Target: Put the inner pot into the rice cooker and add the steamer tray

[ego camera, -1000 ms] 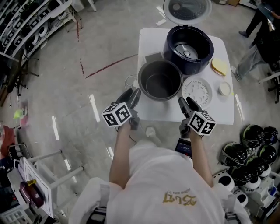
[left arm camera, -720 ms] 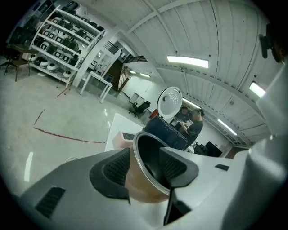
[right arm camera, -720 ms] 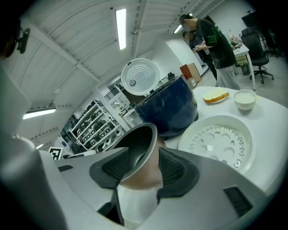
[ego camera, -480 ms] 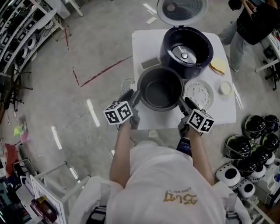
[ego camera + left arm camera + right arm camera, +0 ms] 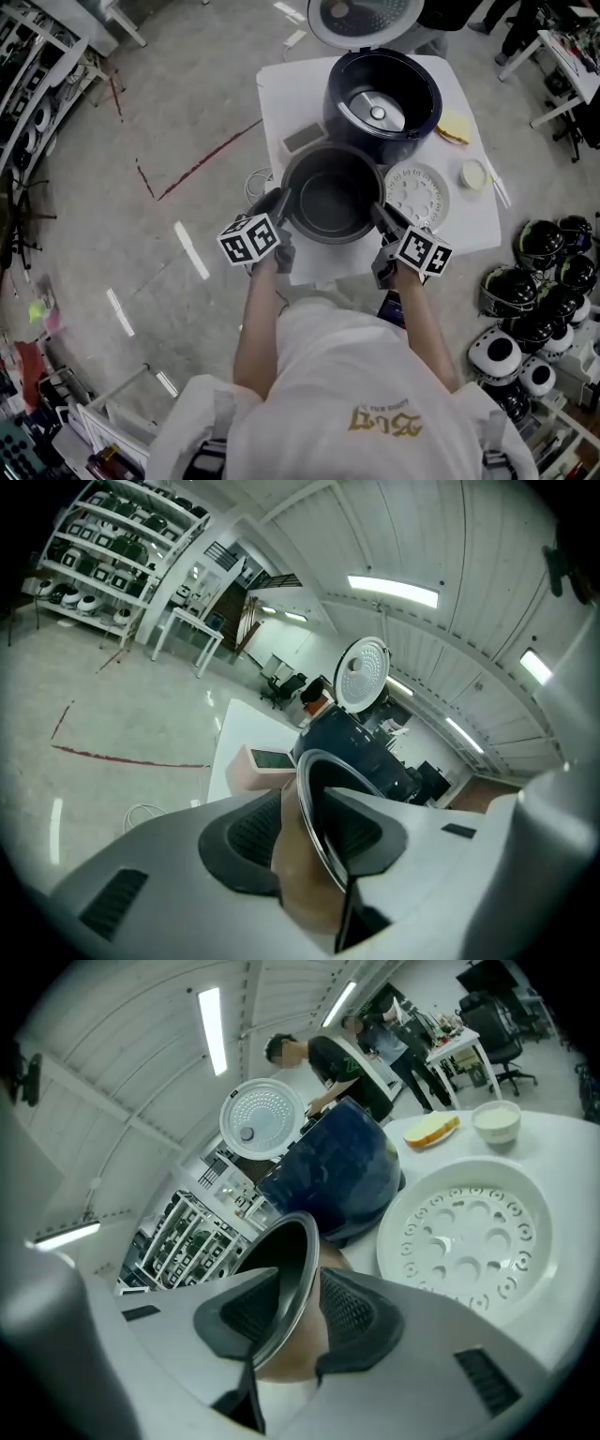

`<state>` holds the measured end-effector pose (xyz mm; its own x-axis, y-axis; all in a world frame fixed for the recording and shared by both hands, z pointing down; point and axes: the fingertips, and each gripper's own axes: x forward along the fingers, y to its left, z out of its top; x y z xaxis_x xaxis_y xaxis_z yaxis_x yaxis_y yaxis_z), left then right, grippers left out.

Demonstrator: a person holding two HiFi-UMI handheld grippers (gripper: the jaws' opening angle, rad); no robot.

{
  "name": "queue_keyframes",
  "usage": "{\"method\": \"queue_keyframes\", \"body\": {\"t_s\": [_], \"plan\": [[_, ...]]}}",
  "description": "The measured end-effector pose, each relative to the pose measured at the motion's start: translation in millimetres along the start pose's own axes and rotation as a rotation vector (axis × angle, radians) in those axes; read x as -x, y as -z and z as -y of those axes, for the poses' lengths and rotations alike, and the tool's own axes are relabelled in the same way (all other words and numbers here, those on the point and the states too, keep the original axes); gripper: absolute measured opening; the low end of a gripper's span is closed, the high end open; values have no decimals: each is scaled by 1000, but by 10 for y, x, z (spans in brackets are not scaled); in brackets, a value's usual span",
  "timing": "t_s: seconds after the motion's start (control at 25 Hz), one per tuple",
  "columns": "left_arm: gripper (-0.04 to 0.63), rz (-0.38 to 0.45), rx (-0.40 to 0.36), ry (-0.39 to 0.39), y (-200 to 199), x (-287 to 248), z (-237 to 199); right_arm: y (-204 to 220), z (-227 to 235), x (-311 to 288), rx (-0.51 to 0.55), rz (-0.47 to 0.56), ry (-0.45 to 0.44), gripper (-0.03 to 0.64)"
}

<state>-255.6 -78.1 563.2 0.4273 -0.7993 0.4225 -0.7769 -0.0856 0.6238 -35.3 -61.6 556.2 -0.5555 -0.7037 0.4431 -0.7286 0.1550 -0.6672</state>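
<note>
Left gripper (image 5: pixel 281 199): its jaws have just been closing. They now straddle the left wall of the inner pot (image 5: pixel 330 202), one pad outside and one inside, and look pressed on it.
Right gripper (image 5: pixel 378 212): its jaws have also just been closing. It pinches the pot's right wall the same way, with the rim standing up between the pads.
Inner pot: empty and upright on the table (image 5: pixel 281 98), just on the person's side of the rice cooker (image 5: pixel 424 112). Whether the two touch cannot be told.
Rice cooker: its cavity is bare and open. The lid (image 5: pixel 361 17) is swung up at the cooker's far side, so it does not block the drop.
Steamer tray (image 5: pixel 417 194): lies flat at the cooker's near right, just beside the right gripper.
Pink box (image 5: pixel 305 138): sits at the cooker's near left, close to the pot's far-left edge.
Slip risk: each grip is a narrow pinch on a thin, smooth wall. If one side gives or rises faster than the other, the pot would likely tilt and swing out.
Rim-strike risk: too low a lift toward the cooker could catch the pot's base on the cooker's near wall and shove the cooker back.
Neighbour risk: a sideways swing could knock the tray or the box.
</note>
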Motion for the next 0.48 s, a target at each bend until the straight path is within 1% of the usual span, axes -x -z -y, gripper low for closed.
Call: {"method": "queue_keyframes", "body": {"t_s": [0.12, 0.2, 0.28, 0.32, 0.48], "plan": [[127, -3, -6, 23, -2, -42, 11, -9, -6, -26, -42, 5, -9, 94], [91, -19, -17, 32, 31, -54, 38, 7, 29, -17, -98, 6, -18, 60], [89, -35, -25, 32, 56, -60, 62, 9, 57, 3, -154, 11, -39, 49], [89, -39, -23, 34, 54, -58, 67, 4, 56, 7, -165, 14, -48, 48], [86, -41, -8, 38, -9, -48, 39, -12, 9, -30, -135, 7, -44, 57]]}}
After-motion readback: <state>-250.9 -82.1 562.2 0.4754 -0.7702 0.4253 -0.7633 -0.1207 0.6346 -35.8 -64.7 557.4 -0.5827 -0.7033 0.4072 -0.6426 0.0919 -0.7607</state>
